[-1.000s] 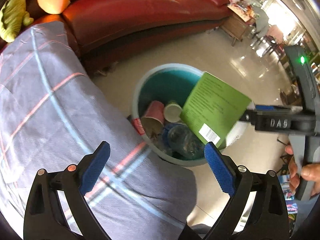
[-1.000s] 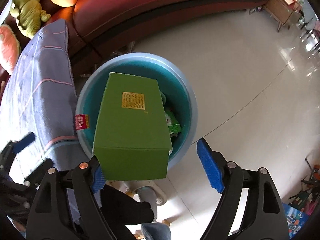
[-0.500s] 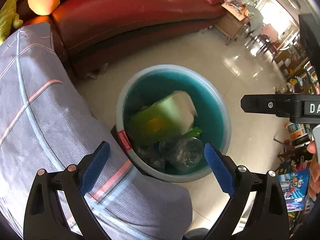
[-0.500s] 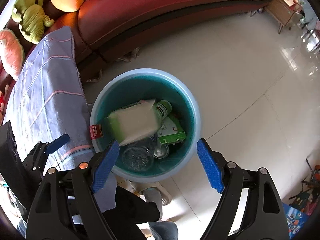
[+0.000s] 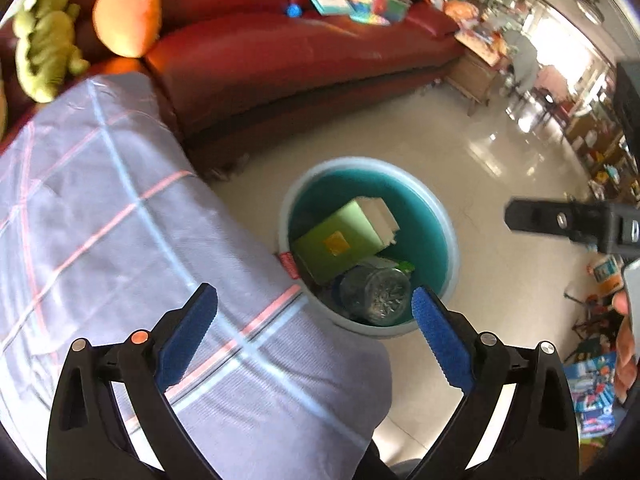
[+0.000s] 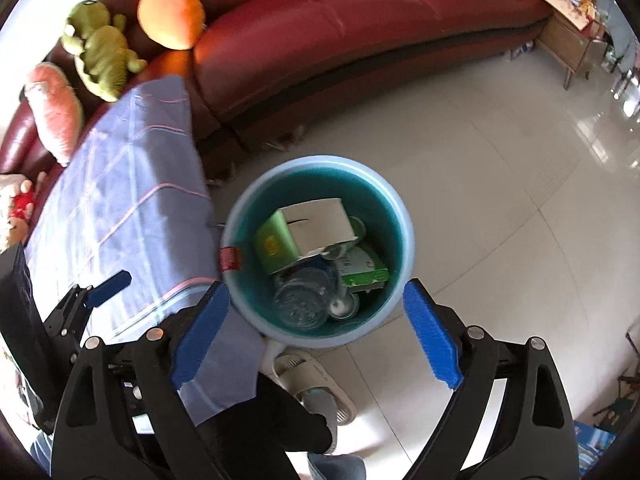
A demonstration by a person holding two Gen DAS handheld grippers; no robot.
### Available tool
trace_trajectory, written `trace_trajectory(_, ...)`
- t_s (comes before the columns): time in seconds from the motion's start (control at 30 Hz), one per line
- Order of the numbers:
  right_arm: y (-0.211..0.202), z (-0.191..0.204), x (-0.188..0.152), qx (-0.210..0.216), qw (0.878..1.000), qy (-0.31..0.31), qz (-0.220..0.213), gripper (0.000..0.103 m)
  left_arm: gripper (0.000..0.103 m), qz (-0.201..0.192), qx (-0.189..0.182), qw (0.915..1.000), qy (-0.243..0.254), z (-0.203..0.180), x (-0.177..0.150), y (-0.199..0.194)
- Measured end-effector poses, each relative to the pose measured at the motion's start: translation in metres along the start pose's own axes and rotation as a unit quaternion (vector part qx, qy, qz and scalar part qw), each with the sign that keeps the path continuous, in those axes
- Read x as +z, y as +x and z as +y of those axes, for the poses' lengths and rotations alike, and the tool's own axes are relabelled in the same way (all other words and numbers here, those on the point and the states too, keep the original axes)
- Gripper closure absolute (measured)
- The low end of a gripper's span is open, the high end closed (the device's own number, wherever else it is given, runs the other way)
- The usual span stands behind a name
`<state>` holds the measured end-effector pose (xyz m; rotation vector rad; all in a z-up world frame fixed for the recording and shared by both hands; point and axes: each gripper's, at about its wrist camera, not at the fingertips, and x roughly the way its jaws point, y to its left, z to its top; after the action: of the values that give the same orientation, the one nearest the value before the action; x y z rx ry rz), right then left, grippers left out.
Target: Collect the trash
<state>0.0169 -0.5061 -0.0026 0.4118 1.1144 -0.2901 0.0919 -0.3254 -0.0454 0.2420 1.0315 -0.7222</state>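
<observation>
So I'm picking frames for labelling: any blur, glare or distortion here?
Left wrist view: fisheye bending, bin rim softly smeared, strong window glare on the floor at right. Right wrist view: sharper, green box readable, milder floor glare at the right edge, dark vignette in the corners.

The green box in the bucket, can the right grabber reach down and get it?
Probably yes: the right gripper hangs open above the bucket, and the green box lies on top, uncovered.
</observation>
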Motion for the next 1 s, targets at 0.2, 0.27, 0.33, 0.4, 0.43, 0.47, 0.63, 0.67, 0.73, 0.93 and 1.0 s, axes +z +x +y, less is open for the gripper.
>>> trace_trajectory(0.2, -0.02, 0.014, -0.027, 0.005, 1.0, -0.019, -0.021, 0.011, 0.005, -0.021, 0.017, 0.9993, -0.026, 0.016, -0.009, -0.03)
trace_trajectory(0.27, -0.027, 0.017, -0.036, 0.0, 0.999, -0.026, -0.032, 0.01, 0.005, -0.024, 0.024, 0.999, -0.029, 0.019, -0.012, -0.035)
trace_trajectory(0.33, -0.034, 0.023, -0.044, -0.005, 0.998, -0.033, -0.047, 0.01, 0.005, -0.023, 0.025, 0.9988, -0.036, 0.023, -0.016, -0.04)
trace_trajectory(0.4, -0.038, 0.028, -0.051, -0.008, 0.998, -0.036, -0.056, 0.009, 0.005, -0.022, 0.027, 0.9985, -0.043, 0.025, -0.019, -0.044)
trace_trajectory(0.43, -0.04, 0.03, -0.055, -0.007, 0.998, -0.036, -0.06, 0.008, 0.005, -0.022, 0.028, 0.9983, -0.045, 0.026, -0.021, -0.046)
trace_trajectory(0.47, -0.042, 0.031, -0.059, -0.005, 0.997, -0.036, -0.063, 0.007, 0.005, -0.022, 0.031, 0.9982, -0.047, 0.027, -0.023, -0.047)
trace_trajectory(0.63, -0.039, 0.042, -0.075, -0.013, 0.997, -0.046, -0.06, 0.007, 0.005, -0.028, 0.038, 0.9973, -0.056, 0.031, -0.034, -0.058)
trace_trajectory(0.67, -0.038, 0.042, -0.077, -0.014, 0.997, -0.049, -0.06, 0.007, 0.005, -0.029, 0.04, 0.9972, -0.057, 0.032, -0.035, -0.06)
trace_trajectory(0.73, -0.037, 0.046, -0.083, -0.017, 0.997, -0.055, -0.06, 0.007, 0.005, -0.034, 0.046, 0.9967, -0.058, 0.034, -0.039, -0.065)
trace_trajectory(0.93, -0.037, 0.049, -0.098, -0.031, 0.995, -0.059, -0.067, 0.007, 0.004, -0.043, 0.059, 0.9952, -0.066, 0.041, -0.049, -0.076)
trace_trajectory(1.0, -0.035, 0.049, -0.101, -0.032, 0.995, -0.06, -0.066, 0.007, 0.004, -0.043, 0.063, 0.9948, -0.068, 0.043, -0.051, -0.078)
